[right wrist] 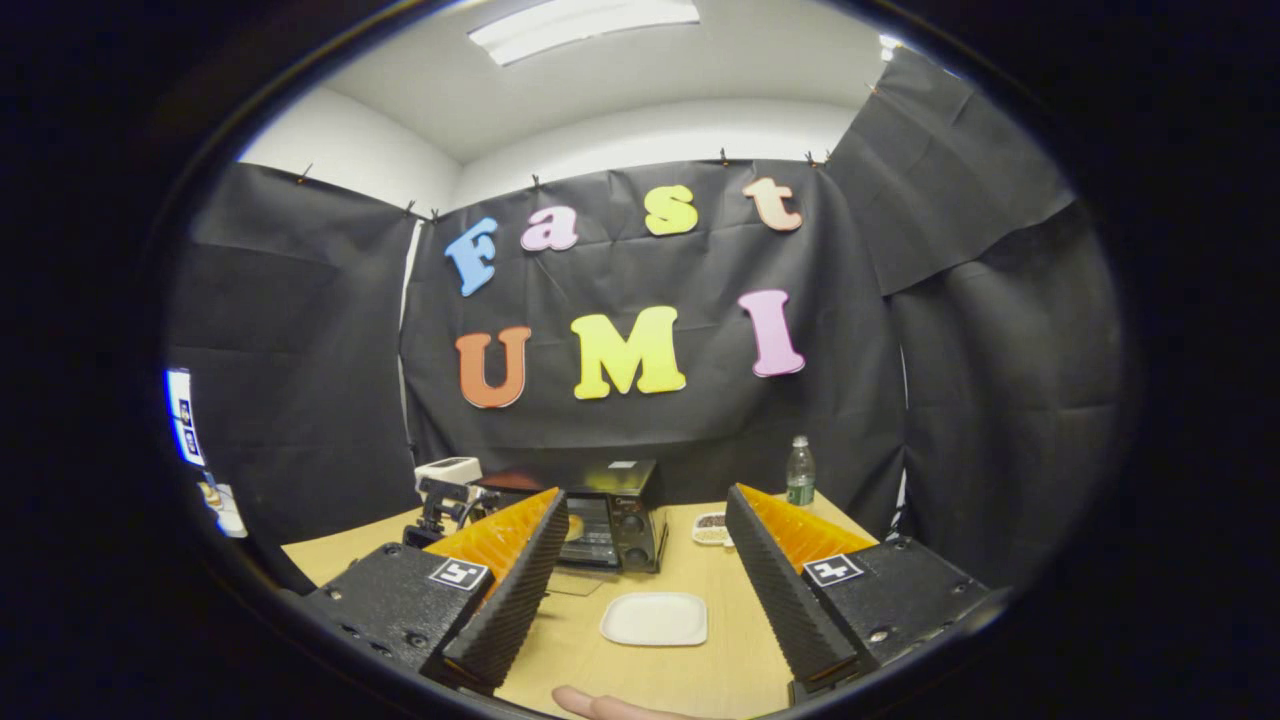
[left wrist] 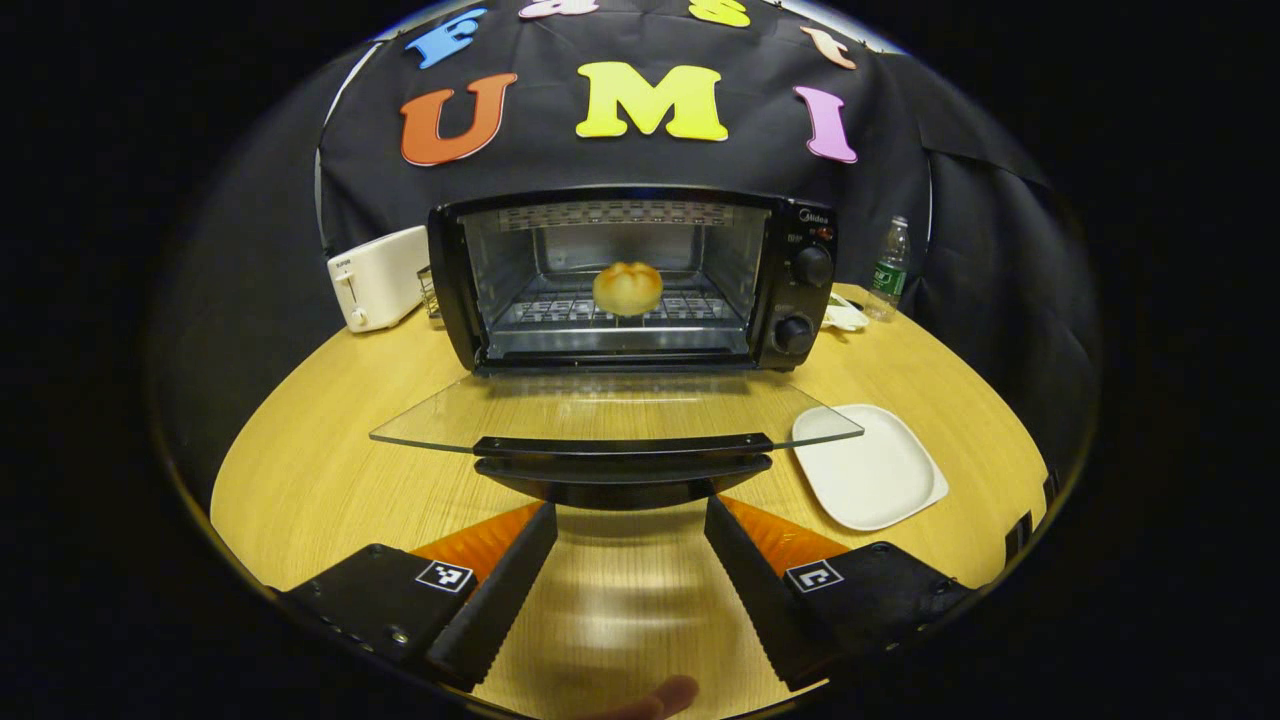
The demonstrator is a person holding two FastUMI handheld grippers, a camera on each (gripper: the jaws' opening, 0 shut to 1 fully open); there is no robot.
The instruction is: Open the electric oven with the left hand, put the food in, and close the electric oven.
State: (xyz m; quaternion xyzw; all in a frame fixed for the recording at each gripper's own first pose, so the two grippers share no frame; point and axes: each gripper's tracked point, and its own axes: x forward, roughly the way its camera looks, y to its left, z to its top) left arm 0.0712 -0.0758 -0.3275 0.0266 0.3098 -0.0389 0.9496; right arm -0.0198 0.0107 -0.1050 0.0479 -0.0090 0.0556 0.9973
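Black cloth walls close round a pale wooden worktop (left wrist: 320, 480), bright under a ceiling light. On it the electric oven (left wrist: 640, 280) stands with its glass door (left wrist: 610, 415) dropped flat, the bun (left wrist: 627, 288) on the rack inside. Left gripper (left wrist: 630, 560) hovers before the door handle, jaws apart. Right gripper (right wrist: 645, 590) hangs high above the white plate (right wrist: 655, 618), jaws apart too. Toaster (left wrist: 378, 277) and bottle (left wrist: 890, 265) flank the oven.

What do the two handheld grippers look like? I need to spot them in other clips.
Both the left gripper and the right gripper have black, boxy bodies with screws, a square black-and-white marker tag on each side, and two long fingers with saw-toothed inner faces.
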